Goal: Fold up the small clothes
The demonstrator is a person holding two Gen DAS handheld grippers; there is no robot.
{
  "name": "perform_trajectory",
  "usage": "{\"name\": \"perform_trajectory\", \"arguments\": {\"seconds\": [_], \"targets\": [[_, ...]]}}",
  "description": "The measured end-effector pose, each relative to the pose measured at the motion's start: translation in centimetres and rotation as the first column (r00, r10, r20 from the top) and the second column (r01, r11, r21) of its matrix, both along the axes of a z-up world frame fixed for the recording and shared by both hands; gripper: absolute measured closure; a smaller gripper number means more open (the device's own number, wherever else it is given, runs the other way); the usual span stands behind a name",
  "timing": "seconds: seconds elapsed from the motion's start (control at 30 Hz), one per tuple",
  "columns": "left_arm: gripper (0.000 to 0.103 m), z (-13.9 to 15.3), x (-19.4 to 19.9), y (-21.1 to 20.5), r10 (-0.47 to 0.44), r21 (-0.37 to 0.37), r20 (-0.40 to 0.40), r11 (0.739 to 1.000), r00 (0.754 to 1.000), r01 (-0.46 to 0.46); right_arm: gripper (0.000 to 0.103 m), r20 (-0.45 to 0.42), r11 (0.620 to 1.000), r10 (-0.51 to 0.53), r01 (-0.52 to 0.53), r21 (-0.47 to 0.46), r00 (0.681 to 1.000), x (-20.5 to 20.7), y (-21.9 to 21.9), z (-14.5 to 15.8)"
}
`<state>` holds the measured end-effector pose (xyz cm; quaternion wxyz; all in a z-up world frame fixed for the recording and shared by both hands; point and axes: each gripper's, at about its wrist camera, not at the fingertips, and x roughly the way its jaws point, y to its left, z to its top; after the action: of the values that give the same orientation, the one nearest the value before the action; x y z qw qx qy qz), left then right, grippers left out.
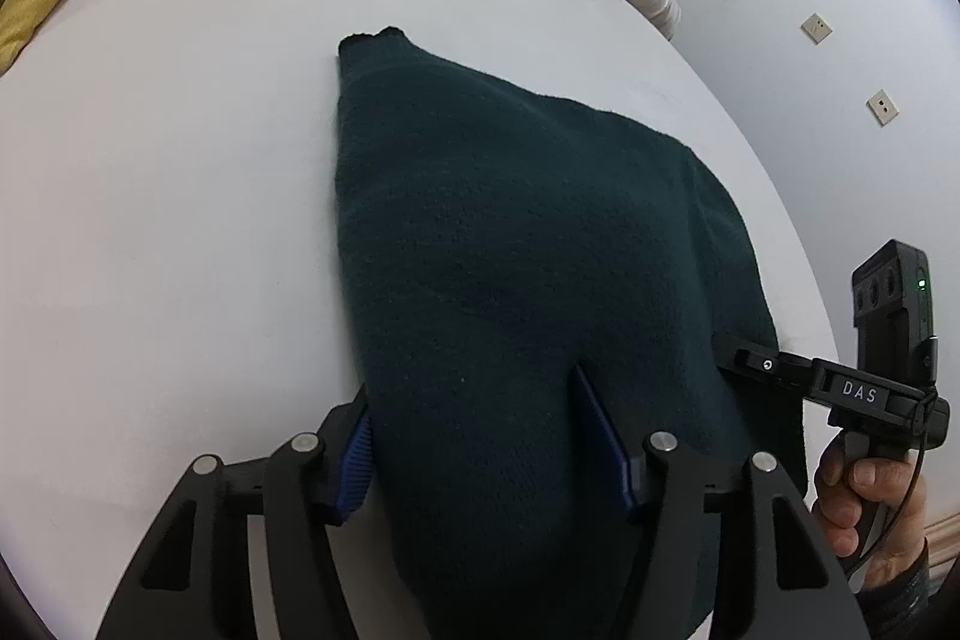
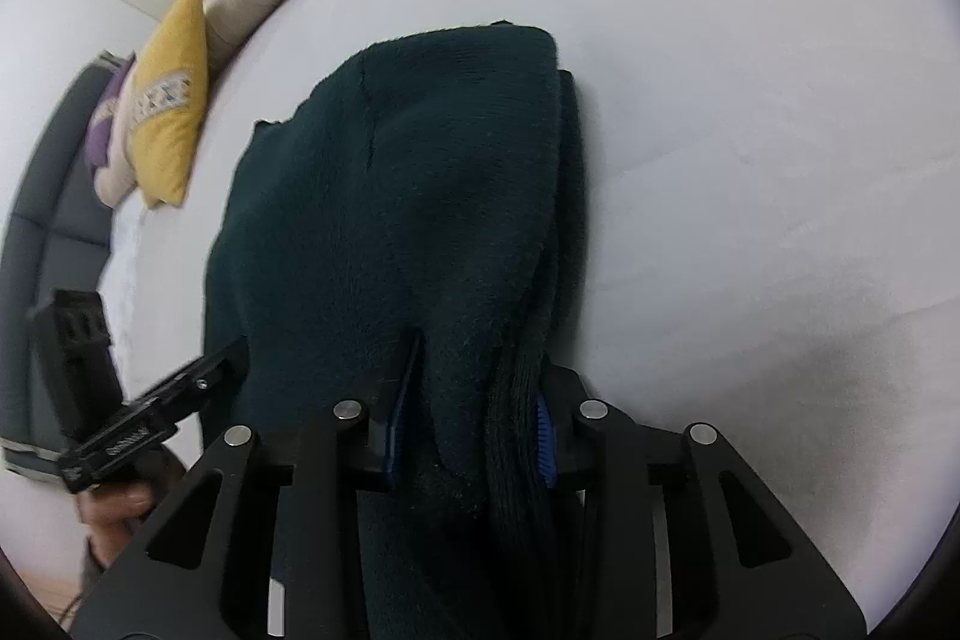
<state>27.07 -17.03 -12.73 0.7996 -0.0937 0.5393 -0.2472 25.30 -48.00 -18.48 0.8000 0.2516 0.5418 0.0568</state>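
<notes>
My left claw (image 1: 486, 436) and right claw (image 2: 474, 412) each clamp the near edge of the dark green sweater (image 1: 510, 232), which stretches lengthwise away across the white bed (image 1: 168, 160).

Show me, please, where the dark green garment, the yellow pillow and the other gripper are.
dark green garment (image 1: 540, 232), left wrist view, middle of the knit.
yellow pillow (image 2: 171, 100), right wrist view, centre of its cover.
right gripper (image 1: 750, 361), left wrist view, tip at the garment's edge.
</notes>
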Motion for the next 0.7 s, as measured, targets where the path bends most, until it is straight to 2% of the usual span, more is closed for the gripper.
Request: {"name": "perform_trajectory", "arguments": {"seconds": [0.13,0.2,0.3,0.47,0.57,0.7], "targets": [[0.046,0.4,-0.3,-0.2,-0.009,0.031,0.010,0.999,1.000,0.009,0.078,0.021,0.985,0.034,-0.030,-0.167,0.999,-0.3,2.5,1.4],[0.056,1.0,-0.9,-0.5,-0.020,0.068,0.031,0.998,0.999,0.018,0.080,0.033,0.947,0.067,-0.053,-0.318,0.997,-0.5,4.8,2.4],[0.068,2.3,-2.0,-0.5,-0.024,0.118,0.062,0.993,0.998,0.017,0.081,0.056,0.895,0.096,-0.062,-0.442,0.994,-1.2,7.3,4.1],[0.072,4.5,-4.9,1.7,-0.018,0.142,0.094,0.990,0.995,0.005,0.083,0.121,0.885,0.123,-0.054,-0.462,0.985,-3.4,10.0,8.1],[0.072,6.1,-6.8,4.4,0.009,0.122,0.107,0.992,0.994,-0.022,0.083,0.155,0.882,0.159,-0.070,-0.465,0.975,-5.3,12.7,10.5],[0.072,9.4,-10.2,9.0,0.032,0.132,0.172,0.990,0.985,-0.056,0.083,0.199,0.888,0.205,-0.097,-0.449,0.958,-7.9,16.7,13.3]]}}
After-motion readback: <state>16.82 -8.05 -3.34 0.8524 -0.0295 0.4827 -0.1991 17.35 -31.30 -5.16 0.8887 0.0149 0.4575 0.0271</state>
